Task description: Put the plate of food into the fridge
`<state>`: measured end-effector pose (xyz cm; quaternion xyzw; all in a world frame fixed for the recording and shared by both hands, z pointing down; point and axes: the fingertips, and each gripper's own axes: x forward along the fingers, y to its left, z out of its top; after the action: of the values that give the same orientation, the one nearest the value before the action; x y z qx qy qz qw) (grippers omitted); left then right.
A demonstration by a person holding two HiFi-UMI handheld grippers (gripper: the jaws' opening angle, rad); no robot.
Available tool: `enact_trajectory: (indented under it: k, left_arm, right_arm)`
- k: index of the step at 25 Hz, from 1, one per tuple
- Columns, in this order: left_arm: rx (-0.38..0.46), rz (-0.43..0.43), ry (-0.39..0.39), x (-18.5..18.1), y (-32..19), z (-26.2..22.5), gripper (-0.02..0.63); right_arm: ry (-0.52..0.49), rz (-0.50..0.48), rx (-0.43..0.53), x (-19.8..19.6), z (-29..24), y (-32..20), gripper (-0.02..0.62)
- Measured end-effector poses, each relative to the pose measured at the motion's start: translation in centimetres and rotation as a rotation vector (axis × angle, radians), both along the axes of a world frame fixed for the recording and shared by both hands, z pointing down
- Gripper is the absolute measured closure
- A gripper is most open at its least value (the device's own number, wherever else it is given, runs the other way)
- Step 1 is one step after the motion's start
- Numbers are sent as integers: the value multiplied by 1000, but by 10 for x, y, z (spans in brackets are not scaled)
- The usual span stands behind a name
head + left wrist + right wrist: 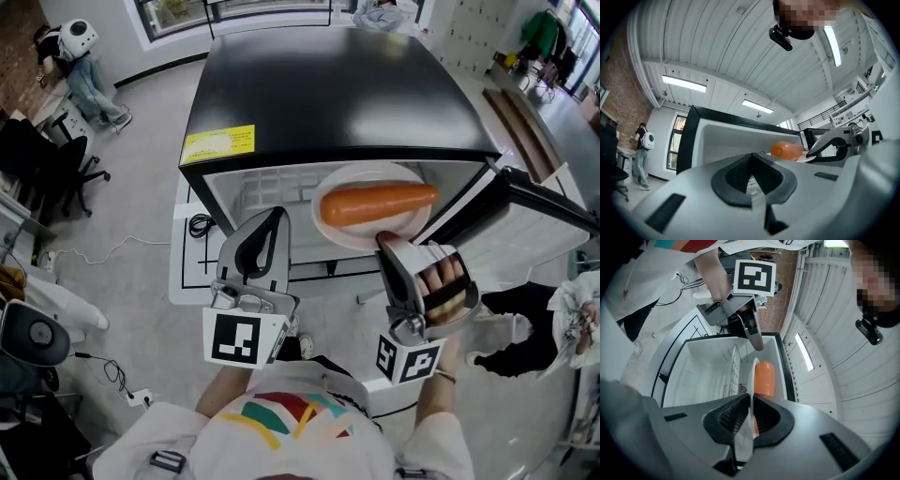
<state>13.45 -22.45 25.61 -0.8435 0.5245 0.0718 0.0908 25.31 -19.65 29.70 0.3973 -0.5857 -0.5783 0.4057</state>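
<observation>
Plate (367, 240) w/ orange food (378, 203) is clamped by its near rim in R hand-held gripper (386, 242) (at mouth of open fridge (328, 94)). L hand-held gripper (274, 217) is held alongside, jaws together.

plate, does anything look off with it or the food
Nothing stands out. The right gripper pinches the plate by its near rim at the open fridge, and the carrot lies across the plate's middle, nothing spilled.

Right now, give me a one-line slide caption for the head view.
Right hand-held gripper holds a white plate with a carrot at the open black fridge; left hand-held gripper hovers shut.
</observation>
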Motion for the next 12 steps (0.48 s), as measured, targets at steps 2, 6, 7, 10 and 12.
enact_trajectory:
  k: [2, 6, 7, 10, 12]
  left_arm:
    - [-3, 2, 3, -2, 0, 1, 600]
    - [8, 15, 15, 0, -1, 1, 600]
    - [10, 17, 19, -1, -4, 1, 600]
    - [11, 34, 31, -1, -14, -1, 600]
    - [13, 47, 33, 1, -18, -2, 600]
  right_arm:
    - [4, 0, -1, -1, -1, 0, 569]
    - [17, 6, 4, -2, 0, -3, 569]
    - [15, 6, 1, -4, 1, -5, 569]
    - [9, 9, -13, -8, 2, -15, 569]
    - [13, 15, -15, -8, 1, -23, 569]
